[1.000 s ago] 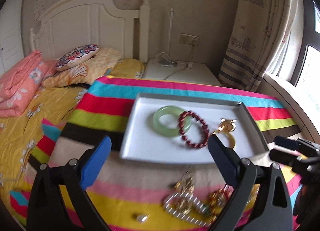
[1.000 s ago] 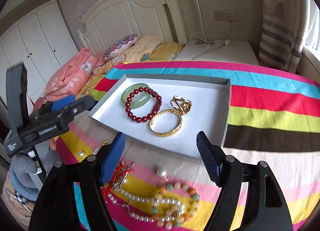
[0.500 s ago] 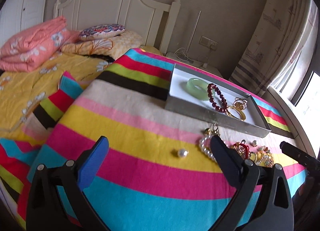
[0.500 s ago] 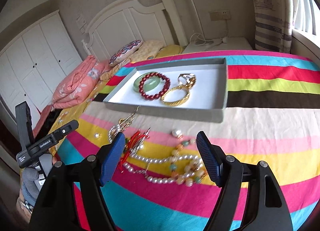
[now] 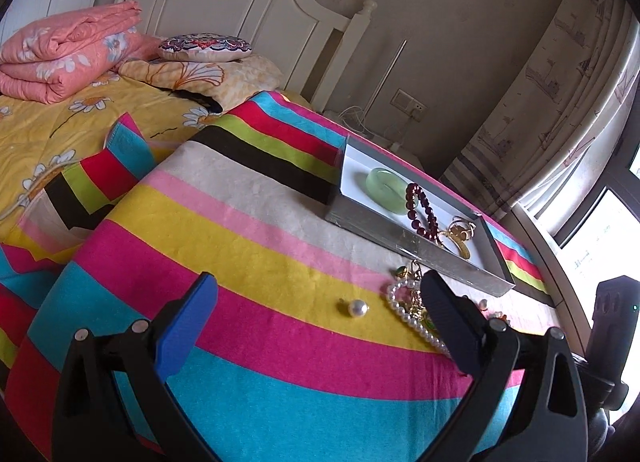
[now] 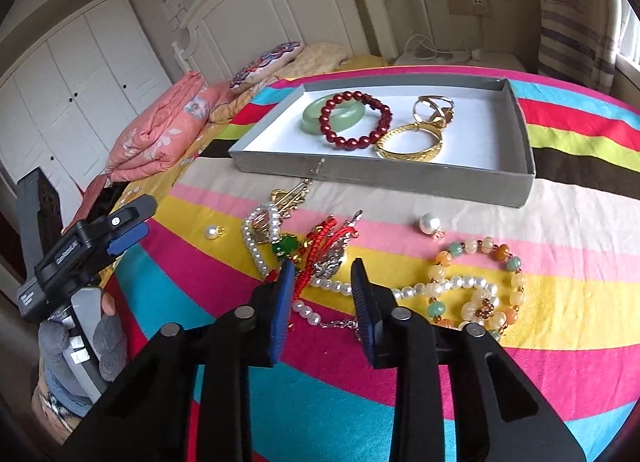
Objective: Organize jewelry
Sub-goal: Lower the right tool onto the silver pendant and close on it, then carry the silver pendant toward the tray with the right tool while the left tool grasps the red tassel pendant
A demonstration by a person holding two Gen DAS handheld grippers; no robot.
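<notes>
Right tongs point(image 6: 322, 286) angled down over striped blanket point(image 6: 560, 205) on the bed, jaws closing, narrow gap left. Between the pads: red cord tassel piece point(image 6: 320, 240) with silver charm and a stretch of pearl necklace point(image 6: 256, 238); pads pressing on anything, cannot tell. Green bead on that tangle just ahead of the left pad. Mixed bead bracelet point(image 6: 476, 282), orange, cream and green, just right of these tongs, touching the pearl strand. Loose pearl point(image 6: 430, 221) with small loop ahead and right, apart from the pile. Second loose pearl point(image 6: 212, 232) ahead and left. Gold hairpin-like piece just ahead of the tangle, near the tray wall.

Grey tray point(image 6: 400, 175) well ahead of right tongs, white inside. In it: green jade bangle point(image 6: 332, 117) at left, dark red bead bracelet point(image 6: 356, 123) lying over it, gold bangle point(image 6: 410, 141) touching the red beads at right, gold ring piece point(image 6: 434, 109) behind the gold bangle.

Left tongs point(image 5: 320, 298) spread wide, nothing between the pads, hovering over the blanket. Small pearl point(image 5: 357, 308) just ahead, between the jaws' line. Pearl tangle beside right pad, partly hidden by it. Tray point(image 5: 400, 234) ahead and right of left tongs. Left tongs also seen from right wrist view at far left, held by gloved hand point(image 6: 80, 342).

Folded pink quilt point(image 5: 68, 57), pillows, white headboard far ahead.
</notes>
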